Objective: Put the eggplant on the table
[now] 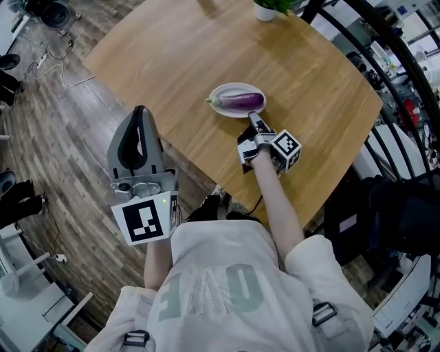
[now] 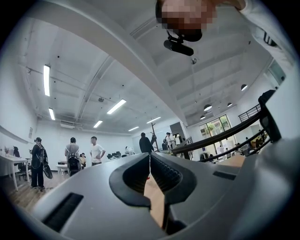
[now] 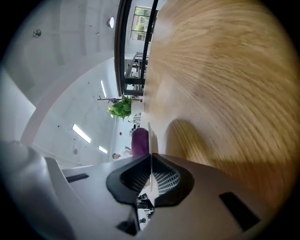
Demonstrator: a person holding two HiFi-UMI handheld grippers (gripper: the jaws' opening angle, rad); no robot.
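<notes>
A purple eggplant (image 1: 238, 102) lies across a small white plate (image 1: 230, 86) on the round wooden table (image 1: 206, 48). My right gripper (image 1: 253, 115) points at the plate's near rim with its tips just short of the eggplant, and its jaws are shut with nothing in them. In the right gripper view the eggplant (image 3: 139, 140) shows just past the closed tips of the right gripper (image 3: 151, 155). My left gripper (image 1: 141, 110) is held over the floor by the table's left edge, tilted slightly upward, jaws shut and empty. The left gripper (image 2: 150, 155) faces out into the room.
A potted plant (image 1: 271, 8) stands at the table's far edge and also shows as a plant (image 3: 121, 108) in the right gripper view. A dark railing (image 1: 405, 62) runs along the right. Several people (image 2: 96, 152) stand far off. Cables (image 1: 58, 65) lie on the wooden floor.
</notes>
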